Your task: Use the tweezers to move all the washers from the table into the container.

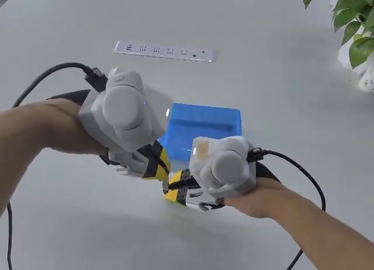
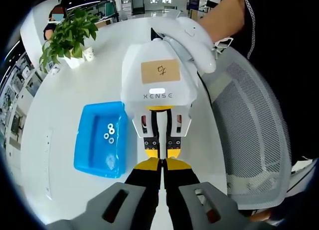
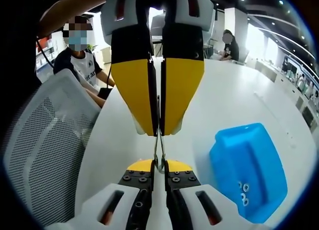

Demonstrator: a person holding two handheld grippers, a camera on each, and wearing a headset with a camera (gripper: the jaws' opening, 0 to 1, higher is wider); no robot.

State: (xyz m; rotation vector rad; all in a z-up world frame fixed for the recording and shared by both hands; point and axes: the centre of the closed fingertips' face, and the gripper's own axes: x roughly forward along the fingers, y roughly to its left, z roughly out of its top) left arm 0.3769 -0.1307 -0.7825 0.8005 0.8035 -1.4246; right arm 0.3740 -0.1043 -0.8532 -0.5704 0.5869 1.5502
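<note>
In the head view, your left gripper (image 1: pixel 162 169) and right gripper (image 1: pixel 175 189) meet tip to tip just in front of the blue container (image 1: pixel 204 127) on the pale table (image 1: pixel 263 77). A power strip (image 1: pixel 165 51) lies further back, and a plant (image 1: pixel 350 18) stands at the far right corner.

In the left gripper view, your left gripper's jaws are pressed almost together. The right gripper (image 2: pixel 162 153) faces them nose to nose. The container (image 2: pixel 89 150) sits to the left, with several washers (image 2: pixel 109 133) lying inside it.

In the right gripper view, the thin metal tweezers (image 3: pixel 159 148) run from between the left gripper's (image 3: pixel 159 132) narrow yellow jaws down into your right gripper's own nearly closed jaws, so both pinch them. The container (image 3: pixel 249 150) is at the lower right, with the washers (image 3: pixel 242 192) on its floor.
</note>
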